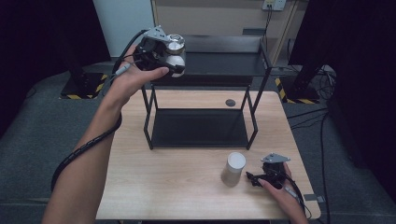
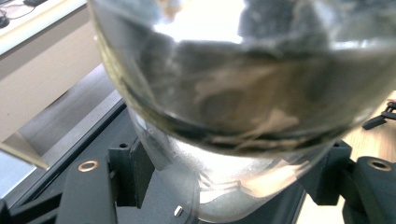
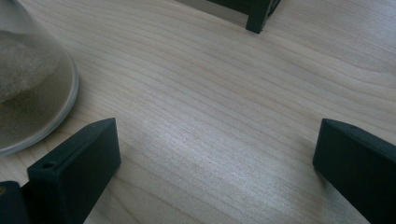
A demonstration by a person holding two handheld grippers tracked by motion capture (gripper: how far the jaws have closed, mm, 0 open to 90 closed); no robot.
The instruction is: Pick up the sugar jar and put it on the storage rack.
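My left gripper (image 1: 173,59) is raised above the table's back left, level with the top shelf of a black rack (image 1: 219,63). It is shut on a shiny silver cup (image 1: 176,46). In the left gripper view the cup (image 2: 233,93) looms close, and both black pads (image 2: 136,171) press its narrow lower part. My right gripper (image 1: 252,179) rests on the wooden table (image 1: 177,186) at the front right, open, with bare wood between its jaws (image 3: 215,158). A pale frosted cylinder cup (image 1: 233,168) stands just left of it, and its base (image 3: 28,93) stays outside the jaws.
The black two-shelf rack stands at the middle back of the table, with its lower shelf (image 1: 200,128) bare. One rack foot (image 3: 258,17) shows ahead of the right gripper. A small dark disc (image 1: 230,102) lies behind the rack. A grey floor surrounds the table.
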